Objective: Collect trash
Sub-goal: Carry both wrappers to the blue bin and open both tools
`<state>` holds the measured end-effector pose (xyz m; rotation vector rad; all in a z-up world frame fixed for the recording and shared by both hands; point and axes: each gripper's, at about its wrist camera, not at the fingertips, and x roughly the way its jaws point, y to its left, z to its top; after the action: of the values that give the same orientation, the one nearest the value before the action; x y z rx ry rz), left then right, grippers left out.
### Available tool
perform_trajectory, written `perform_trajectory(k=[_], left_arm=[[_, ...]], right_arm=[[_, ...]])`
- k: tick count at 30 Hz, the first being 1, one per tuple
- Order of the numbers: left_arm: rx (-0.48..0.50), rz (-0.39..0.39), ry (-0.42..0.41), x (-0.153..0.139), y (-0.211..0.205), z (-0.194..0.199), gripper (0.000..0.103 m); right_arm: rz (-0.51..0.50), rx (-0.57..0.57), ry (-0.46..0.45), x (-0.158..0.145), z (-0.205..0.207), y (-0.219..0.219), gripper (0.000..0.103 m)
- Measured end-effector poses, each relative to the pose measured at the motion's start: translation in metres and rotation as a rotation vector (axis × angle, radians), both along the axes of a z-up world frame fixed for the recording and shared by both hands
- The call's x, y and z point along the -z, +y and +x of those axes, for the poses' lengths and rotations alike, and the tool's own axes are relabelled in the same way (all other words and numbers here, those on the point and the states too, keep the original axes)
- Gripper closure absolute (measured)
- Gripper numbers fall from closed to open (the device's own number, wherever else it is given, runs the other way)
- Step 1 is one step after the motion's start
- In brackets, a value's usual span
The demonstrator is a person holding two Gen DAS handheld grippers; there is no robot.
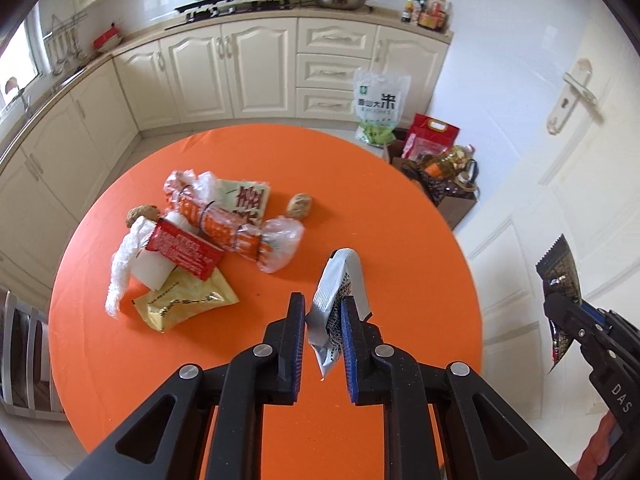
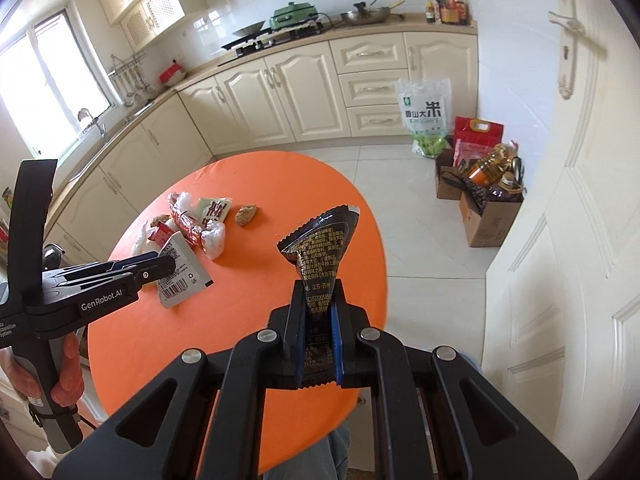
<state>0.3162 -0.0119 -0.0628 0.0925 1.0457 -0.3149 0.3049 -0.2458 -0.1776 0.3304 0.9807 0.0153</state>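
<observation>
A round orange table carries a heap of wrappers and a brown lump.

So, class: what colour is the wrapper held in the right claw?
Black with gold print: the wrapper in the right claw, clearest in the right wrist view.

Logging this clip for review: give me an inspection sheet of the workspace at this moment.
Surface: round orange table, bare near its edges.
Job's things: pile of wrappers left of centre; two brown lumps beside it.
Clutter: nothing seen beyond the trash.
Grippers: left gripper shut on a silver packet; right gripper shut on a dark packet, both lifted off the table.
Cables: nothing seen.
Surroundings: cream cabinets, rice bag and boxes on the floor, white door.
</observation>
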Motion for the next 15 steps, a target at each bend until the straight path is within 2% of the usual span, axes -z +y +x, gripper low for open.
perform_trajectory(k=[8,15], left_arm=[[0.080,0.000,-0.030,-0.014,-0.040,-0.030,0.091],[0.215,-0.008,-0.019,-0.009,-0.104,-0.050,0.091]], right_arm=[[-0.012,0.061,-0.019,-0.011,-0.035,-0.027,0.093],[-0.027,0.167,-0.007,-0.012,-0.072,-0.071,0.093]])
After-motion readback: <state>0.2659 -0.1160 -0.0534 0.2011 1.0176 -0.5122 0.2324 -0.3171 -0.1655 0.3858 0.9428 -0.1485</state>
